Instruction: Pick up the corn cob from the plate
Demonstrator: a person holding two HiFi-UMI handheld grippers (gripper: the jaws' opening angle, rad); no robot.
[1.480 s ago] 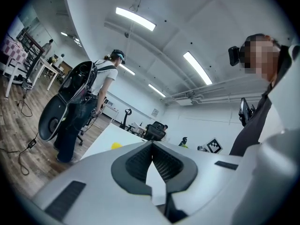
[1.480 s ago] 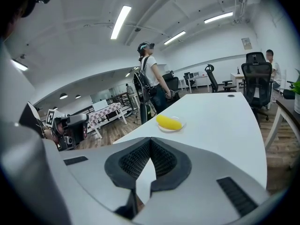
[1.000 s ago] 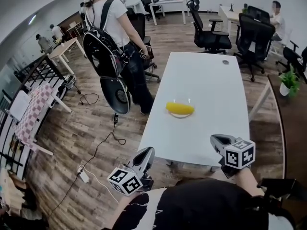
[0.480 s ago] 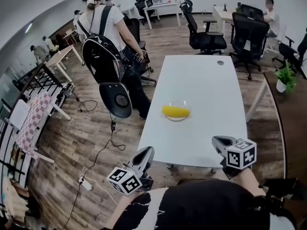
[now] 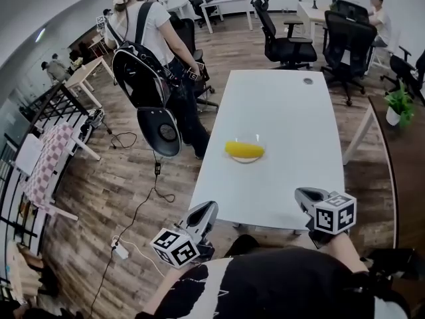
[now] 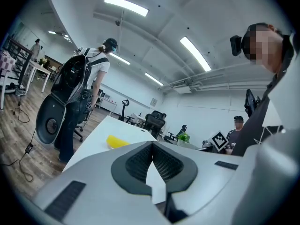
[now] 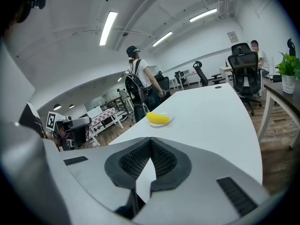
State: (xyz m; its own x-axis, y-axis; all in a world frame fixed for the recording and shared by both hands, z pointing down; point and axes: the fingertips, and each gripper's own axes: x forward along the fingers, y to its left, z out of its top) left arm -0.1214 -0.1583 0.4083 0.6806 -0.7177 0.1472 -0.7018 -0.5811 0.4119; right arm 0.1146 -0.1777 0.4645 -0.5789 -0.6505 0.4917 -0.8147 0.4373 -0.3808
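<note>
the head view looks steeply down from above the near short end of the white table (image 5: 285, 98), facing along its length, with the whole top in frame. at that near end it shows the left gripper (image 5: 207, 209) just off the table's left corner and the right gripper (image 5: 301, 193) over its right part, each carrying a camera. the left gripper view looks nearly level across the table from low beside it; the right gripper view looks slightly down along the top. all three share the table, the corn cob (image 5: 244, 149) on its plate (image 5: 247, 160) mid-table, far from each lens, and the person with a backpack (image 5: 149, 32) at the table's left side.
</note>
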